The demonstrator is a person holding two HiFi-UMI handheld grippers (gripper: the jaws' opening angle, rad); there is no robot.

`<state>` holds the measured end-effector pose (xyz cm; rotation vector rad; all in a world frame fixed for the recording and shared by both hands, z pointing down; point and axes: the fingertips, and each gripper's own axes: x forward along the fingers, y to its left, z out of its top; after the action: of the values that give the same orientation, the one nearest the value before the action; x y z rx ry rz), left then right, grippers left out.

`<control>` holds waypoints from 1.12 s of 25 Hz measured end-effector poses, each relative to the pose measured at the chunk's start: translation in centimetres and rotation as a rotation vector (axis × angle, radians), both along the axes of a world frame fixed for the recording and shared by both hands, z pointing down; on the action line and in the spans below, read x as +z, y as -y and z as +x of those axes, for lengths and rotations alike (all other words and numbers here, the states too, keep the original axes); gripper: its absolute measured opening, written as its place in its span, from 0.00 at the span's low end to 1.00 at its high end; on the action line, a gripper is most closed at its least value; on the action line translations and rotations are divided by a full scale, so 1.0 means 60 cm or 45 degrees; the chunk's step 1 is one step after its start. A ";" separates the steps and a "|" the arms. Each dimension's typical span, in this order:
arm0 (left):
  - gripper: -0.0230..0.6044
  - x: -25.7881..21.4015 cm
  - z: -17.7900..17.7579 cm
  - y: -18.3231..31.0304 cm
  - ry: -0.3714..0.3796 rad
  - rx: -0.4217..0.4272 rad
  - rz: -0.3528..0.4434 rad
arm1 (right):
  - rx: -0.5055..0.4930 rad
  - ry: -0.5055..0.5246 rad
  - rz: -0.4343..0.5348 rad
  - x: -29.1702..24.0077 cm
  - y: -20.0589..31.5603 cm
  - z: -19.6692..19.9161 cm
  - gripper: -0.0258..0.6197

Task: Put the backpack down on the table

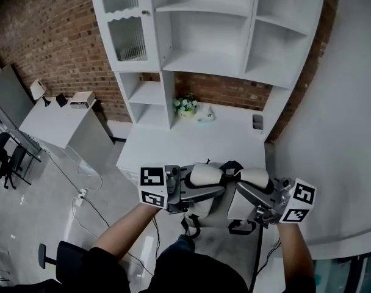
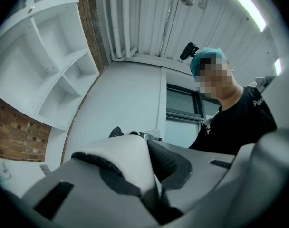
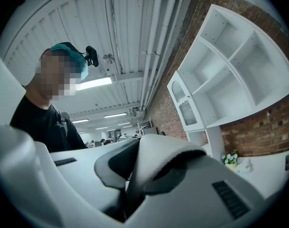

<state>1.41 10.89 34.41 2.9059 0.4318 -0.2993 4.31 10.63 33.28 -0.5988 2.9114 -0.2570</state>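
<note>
Head view: the backpack [image 1: 217, 201] hangs in the air between the two tongs, carried by its two white padded straps and clear of the tabletop [image 1: 191, 142]. Its pale body sags below the level of the tongs, and black webbing loops dangle from its underside.

The left tongs [image 1: 187, 189] are clamped on the left shoulder strap [image 1: 205, 174], and the right tongs [image 1: 259, 203] are clamped on the right shoulder strap [image 1: 254, 179]. The two sets of tongs point in toward each other, with the bag's top handle between them.

In the left gripper view the left shoulder strap [image 2: 125, 158] is folded and pinched between the grey jaws of the left tongs [image 2: 151, 184], its dark mesh lining showing on the edge. In the right gripper view the right shoulder strap [image 3: 158, 160] is pinched the same way in the right tongs [image 3: 132, 179].

The white tabletop lies beyond the tongs, on the far side from the person. A small pot of flowers [image 1: 185, 105] stands at its back, well apart from the tongs, and a small holder [image 1: 257, 122] stands far beyond the right tongs. A white shelf unit [image 1: 204, 41] rises over the tabletop against a brick wall [image 1: 51, 35]. Well out past the left tongs is a low white cabinet [image 1: 57, 124].
</note>
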 end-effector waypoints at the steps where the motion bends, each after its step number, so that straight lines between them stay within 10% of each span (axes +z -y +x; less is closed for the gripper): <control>1: 0.12 -0.003 0.001 0.014 0.008 0.001 -0.017 | 0.007 0.003 -0.004 -0.003 0.013 0.000 0.12; 28: 0.12 -0.084 -0.015 0.344 -0.004 -0.027 0.005 | 0.107 0.046 0.063 -0.084 0.333 -0.024 0.12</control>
<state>0.48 -9.73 29.38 2.9159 0.4028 -0.3066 2.88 -9.36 28.23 -0.6989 2.8409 -0.1822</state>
